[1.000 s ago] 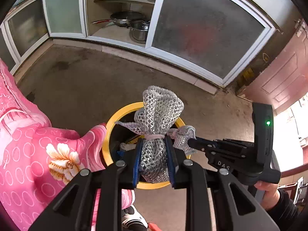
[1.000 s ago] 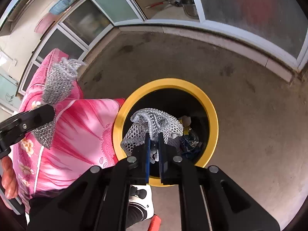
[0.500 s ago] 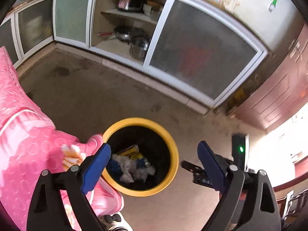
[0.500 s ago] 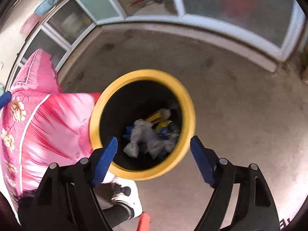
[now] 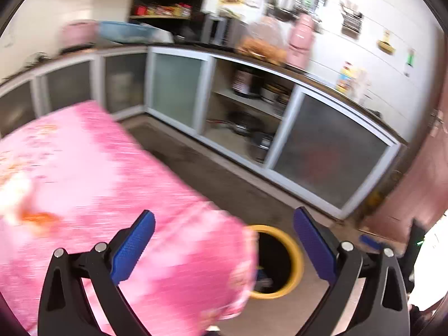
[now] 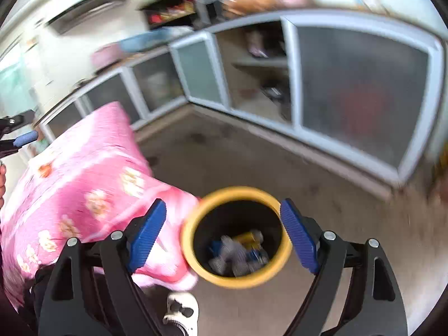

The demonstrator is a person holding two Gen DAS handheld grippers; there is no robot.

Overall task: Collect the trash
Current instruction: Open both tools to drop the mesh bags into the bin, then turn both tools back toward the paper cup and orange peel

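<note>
A black bin with a yellow rim stands on the floor beside a table under a pink flowered cloth. Crumpled trash, grey mesh and a yellow and blue wrapper, lies inside it. My right gripper is open and empty, raised above the bin. My left gripper is open and empty, over the edge of the pink cloth, with the bin's yellow rim partly hidden behind the cloth. Both views are blurred.
Low cabinets with frosted sliding doors line the far wall, one bay open with pans inside. A cluttered counter runs above. A reddish door is at the right. My white shoe is by the bin.
A second ago each gripper was shut on a grey mesh piece over the bin. Both opened and dropped the mesh in. Since then both have lifted and tilted up, the left swinging over the table.
</note>
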